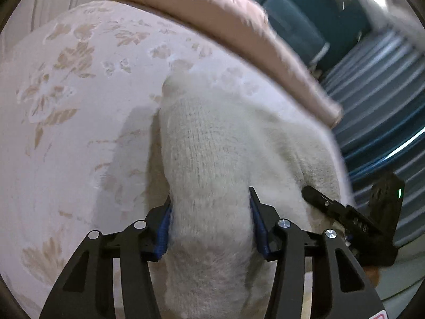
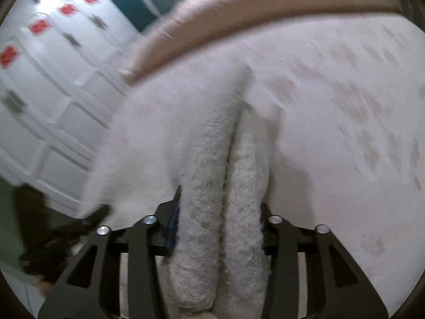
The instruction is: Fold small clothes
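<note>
Left tongs (image 1: pixel 209 212) angled downward, jaws clamped on knit garment (image 1: pixel 212 146), right tongs (image 2: pixel 220 212) likewise clamped

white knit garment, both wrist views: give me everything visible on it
The white knit garment looks fuzzy and thick, woolly with visible rib stitches, no print. It is bunched into soft rolls, not flat. The left claw pinches one thick roll between its blue pads; the right claw clamps two layers with a deep crease between them. Its far end rests on the pale floral bedspread, short of the beige blanket. Sleeves or collar cannot be told apart.
</note>
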Demonstrator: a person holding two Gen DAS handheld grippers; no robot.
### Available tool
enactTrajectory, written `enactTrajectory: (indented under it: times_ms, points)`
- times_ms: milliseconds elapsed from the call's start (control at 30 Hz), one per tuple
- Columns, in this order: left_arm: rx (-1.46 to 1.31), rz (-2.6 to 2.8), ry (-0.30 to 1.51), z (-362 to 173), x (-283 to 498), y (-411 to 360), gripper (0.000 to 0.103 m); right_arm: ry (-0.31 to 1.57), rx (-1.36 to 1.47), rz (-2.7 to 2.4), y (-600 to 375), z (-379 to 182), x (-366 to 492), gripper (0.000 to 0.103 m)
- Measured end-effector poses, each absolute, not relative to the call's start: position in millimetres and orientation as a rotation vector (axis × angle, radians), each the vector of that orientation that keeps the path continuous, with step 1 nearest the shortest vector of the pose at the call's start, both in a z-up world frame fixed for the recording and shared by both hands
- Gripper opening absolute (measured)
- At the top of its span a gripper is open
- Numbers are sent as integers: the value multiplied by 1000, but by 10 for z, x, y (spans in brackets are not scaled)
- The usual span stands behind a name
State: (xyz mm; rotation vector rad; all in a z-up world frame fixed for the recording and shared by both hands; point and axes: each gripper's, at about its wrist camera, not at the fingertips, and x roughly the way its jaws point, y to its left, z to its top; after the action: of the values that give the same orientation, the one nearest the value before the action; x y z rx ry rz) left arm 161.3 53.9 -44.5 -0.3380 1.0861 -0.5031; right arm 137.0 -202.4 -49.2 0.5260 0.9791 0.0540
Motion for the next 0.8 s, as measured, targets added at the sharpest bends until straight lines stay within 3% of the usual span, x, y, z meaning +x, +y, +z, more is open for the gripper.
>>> enactTrajectory:
  times_ms: [67,100,233,333,367,400,500,567,733,800]
  points:
    - [-208,-421,1147,-664,1602,388,48,1123,562,-33,-2190,-922,1422,47]
    - [-211,-419,1137,-674,1560,390,49,1090,632,-10,-2263,-932,1362,47]
    - [-209,-372,1056,-286,1325,527,46,948,579,-49,-2266,-337,999,43]
    - [-167,-349,1026,-83,1152,524,46,909,468,16,-1995,-52,770,31]
    - [-143,-346,1032,-59,1100,485,46,920,414,34,-1869,-34,718,22]
    - [-123,-341,1040,-72,1095,439,46,949,348,45,-1749,-80,682,10]
    - [-52,-311,1092,-243,1014,310,47,1046,180,-9,-1546,-427,667,0]
    - [10,-268,1135,-459,1024,252,47,1120,148,-83,-1631,-747,657,0]
    - [10,-244,1171,-609,949,324,48,1068,215,-87,-1666,-502,493,0]
    - [33,-236,1165,-630,930,304,49,1109,198,-107,-1692,-672,540,0]
